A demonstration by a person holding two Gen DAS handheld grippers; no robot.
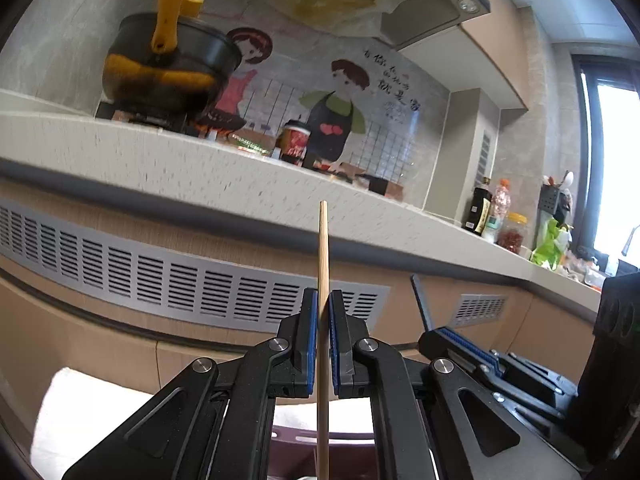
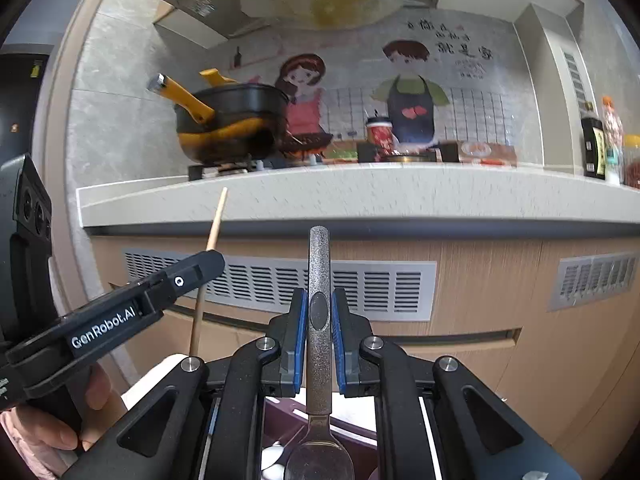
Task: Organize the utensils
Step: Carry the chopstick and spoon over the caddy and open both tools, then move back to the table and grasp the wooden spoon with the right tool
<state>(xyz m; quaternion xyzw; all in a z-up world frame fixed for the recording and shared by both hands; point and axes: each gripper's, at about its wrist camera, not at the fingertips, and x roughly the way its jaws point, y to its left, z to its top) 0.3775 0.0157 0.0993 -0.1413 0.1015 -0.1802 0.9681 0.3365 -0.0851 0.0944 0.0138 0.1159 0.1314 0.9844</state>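
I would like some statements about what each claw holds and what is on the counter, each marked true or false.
1. The left claw is shut on a wooden chopstick. True.
2. The right claw is empty. False: it is shut on a metal spoon.
3. The spoon's bowl points up. False: the bowl hangs below, handle up.
4. A black pot with yellow handles sits on the stove. True.
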